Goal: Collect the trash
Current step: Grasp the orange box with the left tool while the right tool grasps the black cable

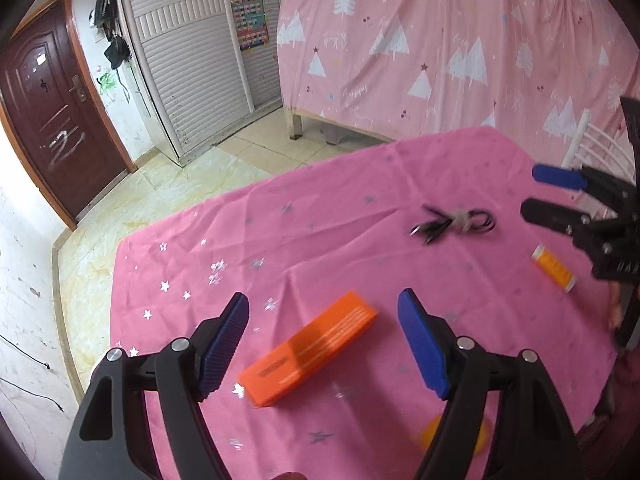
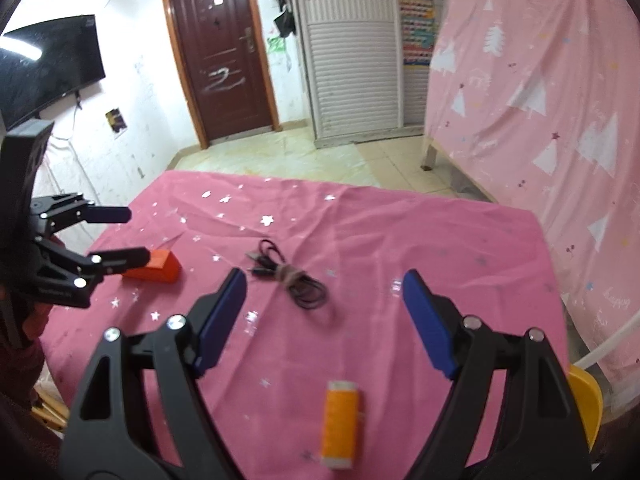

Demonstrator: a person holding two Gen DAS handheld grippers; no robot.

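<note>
The orange box lies flat on the counter toward its left edge, framed by the spread, empty left tongs above it. The orange spool lies near the counter's near edge, under the right tongs, also released and empty. Risks, as I judge them: the spool could roll off that edge if nudged, and the coiled black cable mid-counter could snag on a pad.
</note>
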